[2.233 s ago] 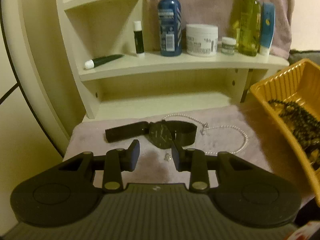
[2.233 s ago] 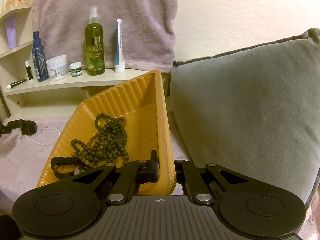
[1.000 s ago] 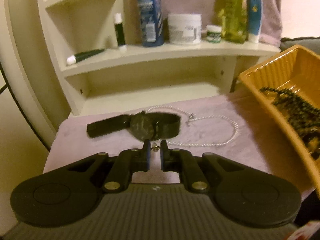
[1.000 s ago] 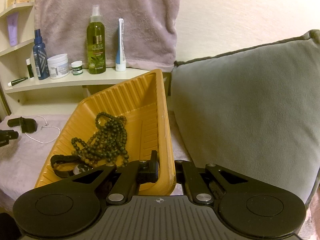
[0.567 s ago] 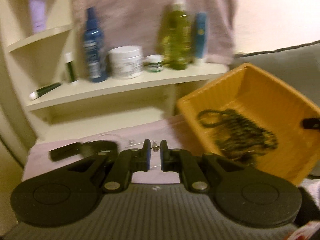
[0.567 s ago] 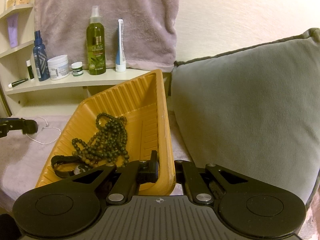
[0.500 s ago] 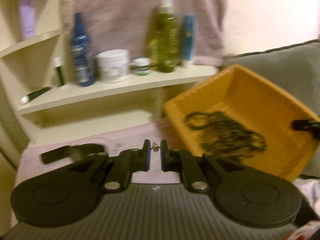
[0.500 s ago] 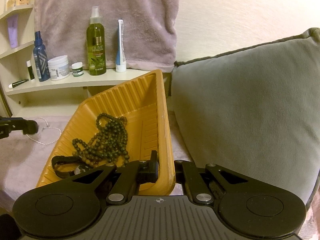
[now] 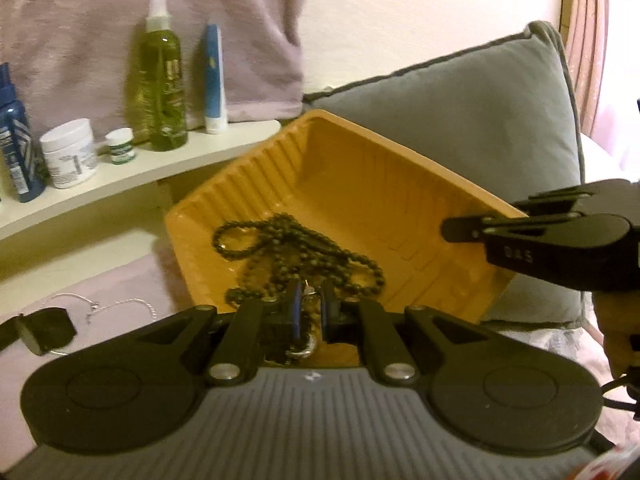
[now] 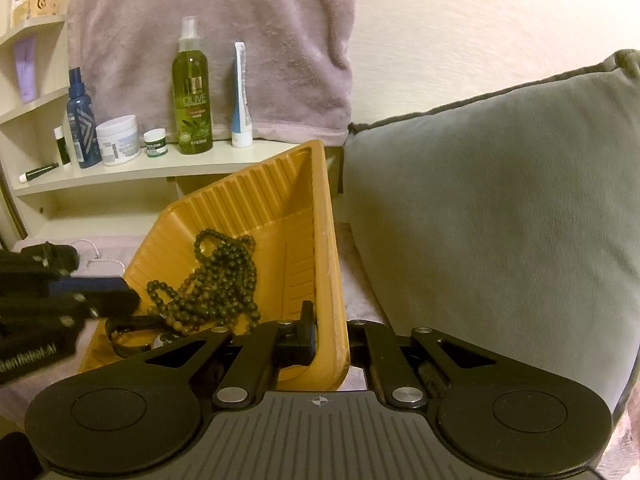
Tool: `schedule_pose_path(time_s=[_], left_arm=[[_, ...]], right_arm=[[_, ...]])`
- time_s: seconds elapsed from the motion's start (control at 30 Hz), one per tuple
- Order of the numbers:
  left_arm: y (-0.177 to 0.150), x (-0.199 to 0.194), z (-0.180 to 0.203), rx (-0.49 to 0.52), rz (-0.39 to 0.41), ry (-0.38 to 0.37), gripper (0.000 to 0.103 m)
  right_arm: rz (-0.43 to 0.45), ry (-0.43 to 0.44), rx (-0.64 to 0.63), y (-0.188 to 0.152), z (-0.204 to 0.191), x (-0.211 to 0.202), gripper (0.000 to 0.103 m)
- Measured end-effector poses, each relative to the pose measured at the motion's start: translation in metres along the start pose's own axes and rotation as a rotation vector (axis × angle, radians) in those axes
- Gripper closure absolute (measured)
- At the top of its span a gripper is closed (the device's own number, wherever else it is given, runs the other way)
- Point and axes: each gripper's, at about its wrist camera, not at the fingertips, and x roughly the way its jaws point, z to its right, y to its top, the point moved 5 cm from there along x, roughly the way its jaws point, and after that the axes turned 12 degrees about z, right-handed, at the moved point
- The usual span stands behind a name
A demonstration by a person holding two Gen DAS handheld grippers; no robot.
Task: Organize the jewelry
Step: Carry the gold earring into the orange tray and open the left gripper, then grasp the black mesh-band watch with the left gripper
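An orange tray [image 9: 400, 168] [image 10: 256, 208] sits tilted against a grey pillow and holds a dark bead necklace [image 9: 296, 248] [image 10: 224, 280] and a black strap [image 10: 128, 330]. My left gripper [image 9: 310, 308] is shut on a small silver earring [image 9: 309, 294] and holds it over the tray's near edge. It enters the right wrist view at the left [image 10: 100, 294]. My right gripper [image 10: 330, 338] is shut on the tray's right wall; it shows in the left wrist view [image 9: 472, 228]. A black watch [image 9: 40, 330] and a white pearl necklace [image 9: 120, 306] lie on the lilac cloth.
A cream shelf [image 10: 152, 168] behind the tray carries a green spray bottle [image 10: 192, 92], a blue tube [image 10: 240, 96], two white jars and a blue bottle [image 10: 82, 120]. A lilac towel [image 10: 208, 36] hangs behind. The grey pillow [image 10: 500, 200] fills the right side.
My left gripper shut on the earring beside the watch, lifted it and swung right over the orange tray. My right gripper has stayed clamped on the tray wall.
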Motion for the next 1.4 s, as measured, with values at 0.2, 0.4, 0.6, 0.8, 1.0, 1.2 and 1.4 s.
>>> schedule_pose_path(time_s=[0.2, 0.4, 0.6, 0.8, 1.0, 1.2, 1.4], left_arm=[[-0.005, 0.006, 0.002, -0.012, -0.019, -0.016, 0.09], [-0.003, 0.001, -0.006, -0.03, -0.003, 0.008, 0.084], [0.003, -0.013, -0.031, -0.052, 0.034, 0.073, 0.084], [-0.001, -0.031, -0.075, -0.086, 0.058, 0.202, 0.084], [-0.015, -0.048, -0.132, -0.11, 0.051, 0.352, 0.082], [-0.031, -0.059, -0.179, -0.126, 0.029, 0.455, 0.075], [-0.041, -0.054, -0.205, -0.178, 0.017, 0.506, 0.063]], right_arm=[[0.001, 0.002, 0.006, 0.0, 0.001, 0.0, 0.098], [0.001, 0.002, 0.005, 0.0, 0.001, 0.0, 0.098], [0.004, 0.0, 0.0, 0.0, 0.0, -0.001, 0.098], [0.003, 0.0, -0.006, 0.0, -0.001, -0.001, 0.098], [0.0, -0.003, -0.011, 0.0, -0.001, -0.001, 0.098], [0.0, -0.003, -0.014, 0.0, -0.001, 0.0, 0.098], [-0.001, -0.006, -0.017, 0.0, -0.001, 0.001, 0.098]])
